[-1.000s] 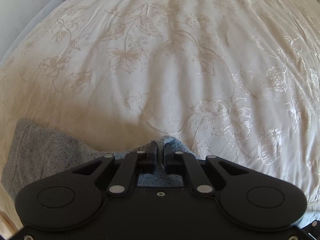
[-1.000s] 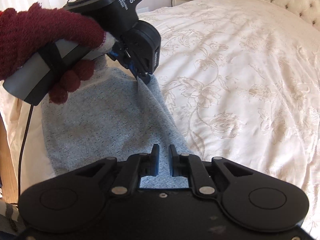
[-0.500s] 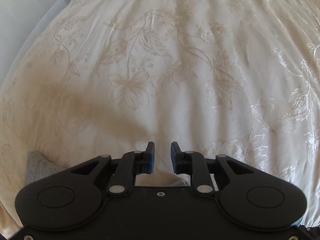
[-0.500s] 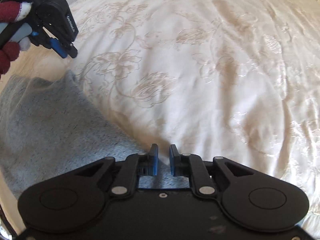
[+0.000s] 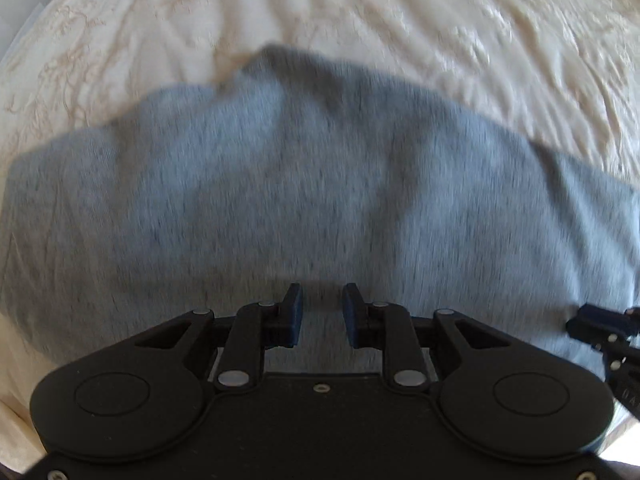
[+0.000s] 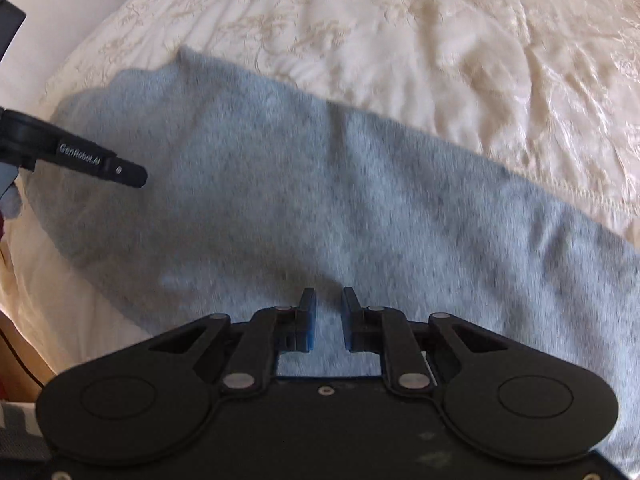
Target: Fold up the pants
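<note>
The grey heathered pants (image 5: 304,184) lie spread across the cream bedspread, also in the right wrist view (image 6: 320,200). My left gripper (image 5: 322,312) hovers over the near part of the pants with its jaws apart and nothing between them. My right gripper (image 6: 327,316) is also over the pants, jaws apart and empty. The left gripper's finger shows in the right wrist view (image 6: 100,164) at the left, above the cloth. Part of the right gripper shows at the right edge of the left wrist view (image 5: 604,328). Both views are motion-blurred.
The cream floral bedspread (image 5: 440,16) stretches beyond the pants, also in the right wrist view (image 6: 420,32). The bed's edge and a wall (image 6: 60,8) lie at the left. A dark cable (image 6: 20,356) hangs at the lower left.
Both grippers have let go of the pants and opened. Both views have pulled back, so the pants now lie spread on the bed in front of the grippers.
</note>
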